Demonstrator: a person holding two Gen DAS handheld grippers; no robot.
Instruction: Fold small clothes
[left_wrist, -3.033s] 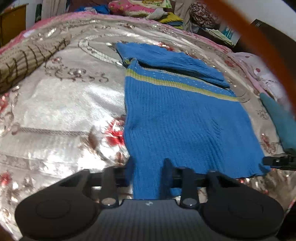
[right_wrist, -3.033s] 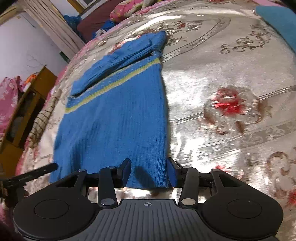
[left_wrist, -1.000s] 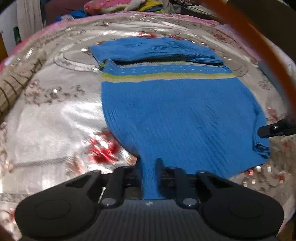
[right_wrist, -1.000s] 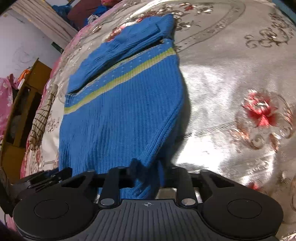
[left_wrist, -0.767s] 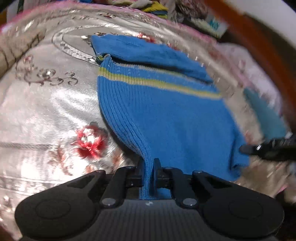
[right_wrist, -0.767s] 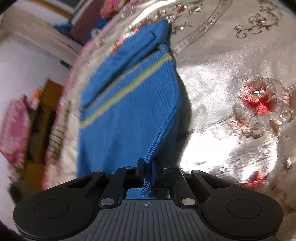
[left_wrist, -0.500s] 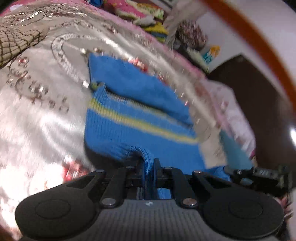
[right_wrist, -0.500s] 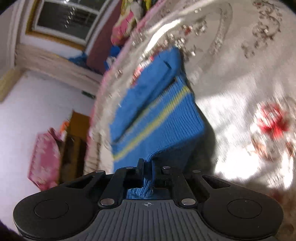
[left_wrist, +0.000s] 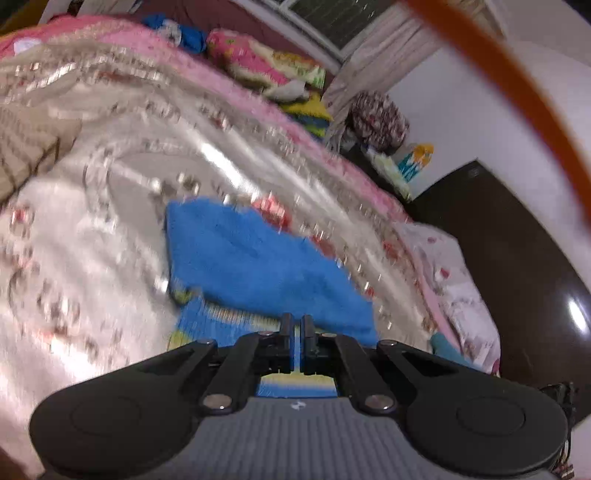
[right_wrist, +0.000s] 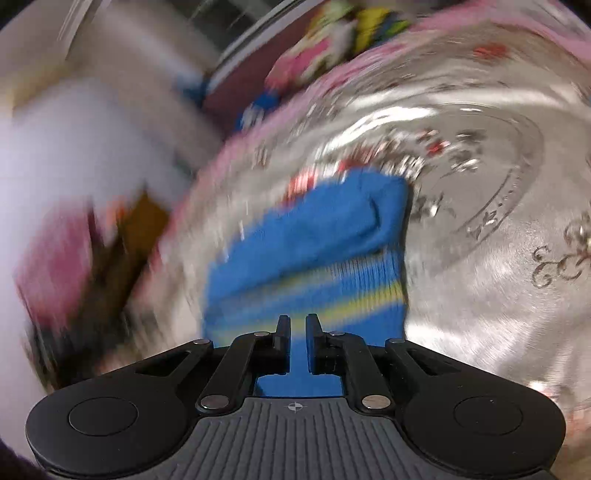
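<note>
A blue knit sweater (left_wrist: 258, 258) with a yellow stripe lies on a shiny flowered bedspread (left_wrist: 92, 240), its sleeves folded across the top. My left gripper (left_wrist: 296, 317) is shut on the lifted hem, held up over the striped part. In the right wrist view the same sweater (right_wrist: 314, 236) shows blurred, its stripe just ahead of the fingers. My right gripper (right_wrist: 297, 319) pinches the other hem corner; its jaws are opening slightly, with blue knit still between them. The lower body of the sweater is hidden under both grippers.
Pillows and piled clothes (left_wrist: 258, 62) line the far side of the bed. A brown checked cloth (left_wrist: 29, 155) lies at the left, a teal cloth (left_wrist: 447, 347) at the right edge. A wooden cabinet (right_wrist: 136, 229) stands beyond the bedspread (right_wrist: 498, 295).
Both grippers closed on the sweater's hem corners, then lifted them and carried them forward over the body toward the folded sleeves. Both views have tilted up and blurred.
</note>
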